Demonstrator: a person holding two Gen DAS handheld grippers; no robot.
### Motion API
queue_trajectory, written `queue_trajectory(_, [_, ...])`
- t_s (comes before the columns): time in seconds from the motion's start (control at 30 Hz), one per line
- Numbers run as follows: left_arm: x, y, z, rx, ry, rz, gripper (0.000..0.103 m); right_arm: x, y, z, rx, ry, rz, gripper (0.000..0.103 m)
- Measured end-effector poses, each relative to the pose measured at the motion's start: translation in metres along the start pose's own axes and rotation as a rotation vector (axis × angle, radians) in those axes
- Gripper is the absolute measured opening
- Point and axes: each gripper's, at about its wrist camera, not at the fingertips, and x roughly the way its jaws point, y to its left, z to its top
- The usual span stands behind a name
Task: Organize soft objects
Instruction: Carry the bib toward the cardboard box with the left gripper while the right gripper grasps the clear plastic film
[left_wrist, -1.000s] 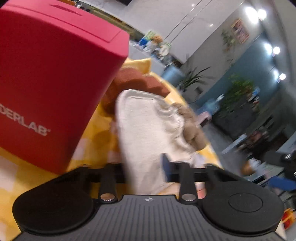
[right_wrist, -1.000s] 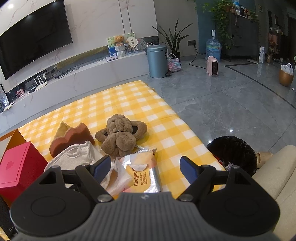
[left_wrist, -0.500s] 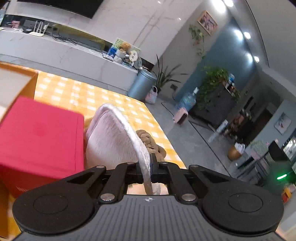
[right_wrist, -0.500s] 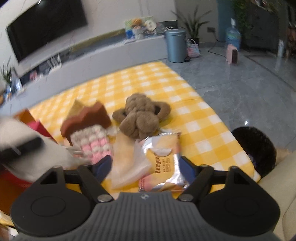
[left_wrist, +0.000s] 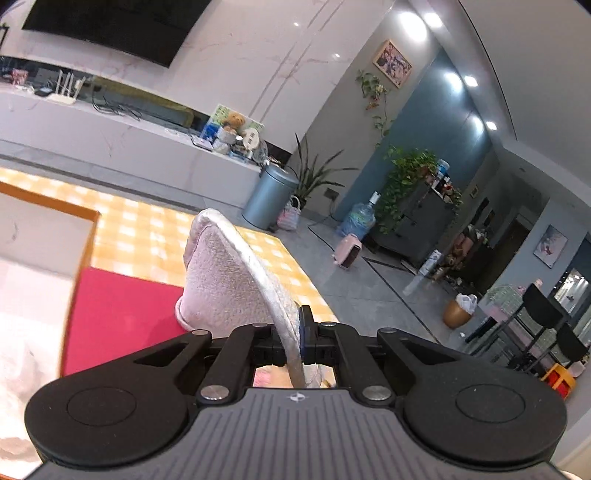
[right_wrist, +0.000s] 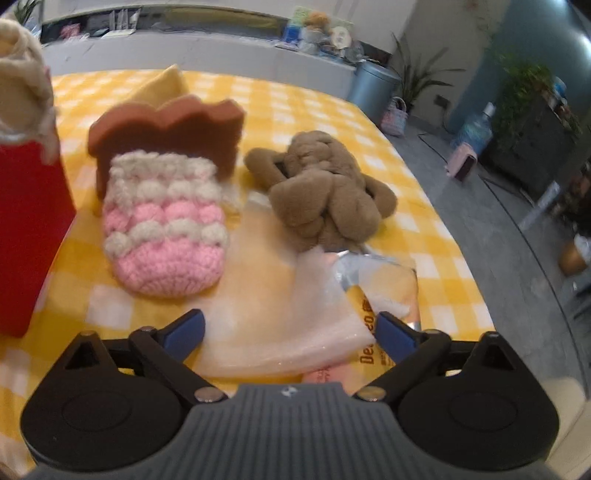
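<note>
Left tongs (left_wrist: 295, 345) clenched on a pale towel (left_wrist: 225, 284), held up above the red box (left_wrist: 122, 314); lower end of the towel hidden behind the tongs' body. In the right wrist view, only a blurred cream scrap of cloth (right_wrist: 22, 70) at the top left, over the box (right_wrist: 29, 236), itself cut off by the frame. Right tongs (right_wrist: 291, 330) released, spread wide over a clear plastic bag (right_wrist: 280, 314) without pressing it. Snack packet (right_wrist: 384, 295) half covered by that bag, its print readable only in part. On the yellow checked surface (right_wrist: 424, 236): pink-and-white knit pouch (right_wrist: 166, 229) just in front of a brown sponge (right_wrist: 170, 129), a yellow wedge (right_wrist: 162, 85) peeking behind it, brown plush (right_wrist: 325, 188) to the right touching the bag's far edge. Beyond: grey tiled floor (left_wrist: 369, 280), metal bin (left_wrist: 269, 195), plants, dark TV (left_wrist: 110, 26) on a marble wall, all soft with blur in the right wrist view.
</note>
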Motion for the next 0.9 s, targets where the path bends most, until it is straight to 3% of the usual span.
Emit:
queue_trajectory(0.1, [-0.008,0.006,0.005,-0.020,-0.017,0.013,0.005,-0.002,0.003,0.000,-0.010,0.001,0.001,0.086])
queue_trajectory(0.23, [-0.019,0.017,0.011,-0.030,-0.032,0.028,0.005,-0.008,0.016,0.001,-0.075,-0.013,-0.013,0.063])
queue_trajectory(0.4, [-0.027,0.019,0.014,-0.034,-0.054,0.093,0.005,-0.014,0.026,0.001,-0.132,0.008,-0.027,0.046])
queue_trajectory(0.47, [-0.030,0.017,0.015,-0.022,-0.063,0.103,0.005,-0.015,0.027,0.001,-0.142,0.025,0.040,0.010])
queue_trajectory(0.57, [-0.029,0.019,0.015,-0.021,-0.056,0.101,0.005,-0.019,0.022,0.001,-0.094,0.051,0.108,0.009])
queue_trajectory(0.67, [-0.028,0.021,0.015,-0.028,-0.055,0.101,0.005,-0.021,0.000,0.002,0.057,0.098,0.256,0.009])
queue_trajectory(0.73, [-0.029,0.020,0.014,-0.002,-0.077,0.101,0.006,-0.026,-0.013,0.002,0.139,0.100,0.310,0.009])
queue_trajectory(0.8, [-0.029,0.017,0.011,0.026,-0.094,0.100,0.006,-0.031,-0.020,0.003,0.169,0.078,0.312,0.012])
queue_trajectory(0.9, [-0.028,0.015,0.012,0.024,-0.087,0.094,0.006,-0.036,-0.018,0.004,0.149,0.056,0.258,0.033])
